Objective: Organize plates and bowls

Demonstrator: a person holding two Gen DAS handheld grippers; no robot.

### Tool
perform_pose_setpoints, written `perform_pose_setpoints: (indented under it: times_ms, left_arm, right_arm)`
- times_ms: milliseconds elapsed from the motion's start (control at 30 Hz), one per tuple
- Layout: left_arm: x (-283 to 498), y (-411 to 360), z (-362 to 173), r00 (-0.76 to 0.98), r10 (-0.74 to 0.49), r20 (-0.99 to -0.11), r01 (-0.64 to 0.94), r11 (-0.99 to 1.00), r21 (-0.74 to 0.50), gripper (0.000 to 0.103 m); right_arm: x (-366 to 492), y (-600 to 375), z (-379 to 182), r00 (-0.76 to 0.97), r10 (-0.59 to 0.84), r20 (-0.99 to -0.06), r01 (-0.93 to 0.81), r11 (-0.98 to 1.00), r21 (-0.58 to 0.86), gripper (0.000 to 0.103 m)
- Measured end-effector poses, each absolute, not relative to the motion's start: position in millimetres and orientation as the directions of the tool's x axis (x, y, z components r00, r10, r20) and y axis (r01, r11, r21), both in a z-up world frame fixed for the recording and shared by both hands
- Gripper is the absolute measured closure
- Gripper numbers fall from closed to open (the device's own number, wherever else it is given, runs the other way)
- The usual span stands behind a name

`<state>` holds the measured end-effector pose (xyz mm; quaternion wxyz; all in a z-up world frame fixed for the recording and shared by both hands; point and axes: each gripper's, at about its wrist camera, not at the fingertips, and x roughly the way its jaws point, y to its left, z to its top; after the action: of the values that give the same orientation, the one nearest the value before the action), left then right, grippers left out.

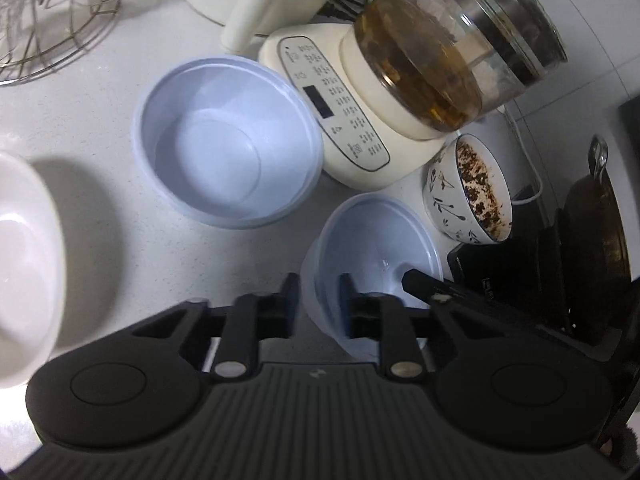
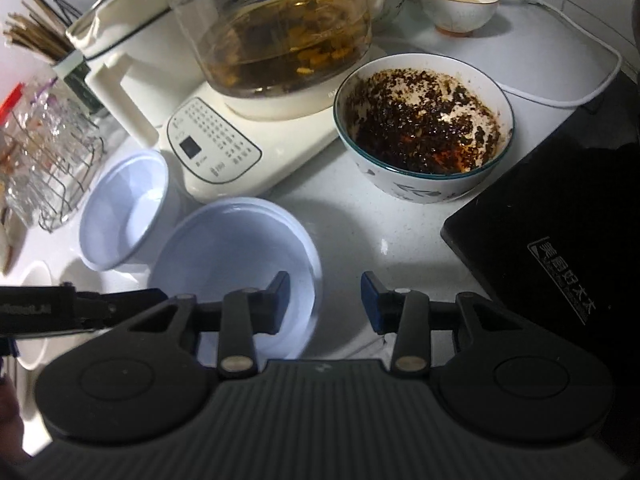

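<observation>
Two light blue plastic bowls stand on the white counter. The far blue bowl (image 1: 224,140) (image 2: 120,208) sits empty beside the kettle base. My left gripper (image 1: 319,286) is shut on the near rim of the near blue bowl (image 1: 376,240) (image 2: 236,248), one finger outside the wall and one inside. My right gripper (image 2: 325,286) straddles that bowl's opposite rim, its left finger (image 2: 280,290) inside and its right finger outside, the pads well apart and not pressing. A white bowl (image 1: 24,260) shows at the left edge.
A glass kettle (image 2: 280,28) on a cream base (image 1: 340,120) stands behind the bowls. A patterned bowl with dark residue (image 2: 424,128) sits right of it, by a black cooktop (image 2: 560,240). A wire rack (image 1: 52,20) is at the far left and a small cup (image 2: 456,0) at the back.
</observation>
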<state>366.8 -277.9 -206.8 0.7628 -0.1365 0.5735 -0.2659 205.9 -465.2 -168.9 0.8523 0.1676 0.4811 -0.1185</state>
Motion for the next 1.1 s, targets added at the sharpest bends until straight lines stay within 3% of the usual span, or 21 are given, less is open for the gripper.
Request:
perform_pose_setpoints:
  times_ms: [67,233,533,1100]
  left_arm:
    - [368.1,-281.4,-209.2,0.207,-0.565,-0.799,0.271,0.818,-0.508,0.094]
    - [368.8,-290.2,-210.3,0.224,-0.573,-0.788,0.320,0.807,-0.496,0.095]
    - [368.8,-290.6,-208.5,0.221,-0.574,-0.789,0.285,0.812,-0.510,0.096]
    - [355.5,-269.4,-152.3,0.268,-0.550,-0.791,0.262,0.831,-0.490,0.095]
  right_arm:
    - [207.9,-467.1,-170.5,0.508,-0.028,-0.861,0.364,0.913,0.186,0.077]
    - [205.2,-470.6,-171.5,0.533,-0.031,-0.845,0.379,0.902,0.206,0.088]
    - [204.0,-475.9,-169.1,0.538,-0.008,-0.843,0.370,0.901,0.228,0.089]
    - [207.0,-470.3,-111.0,0.570,0.047,-0.820,0.321,0.906,0.275,0.089]
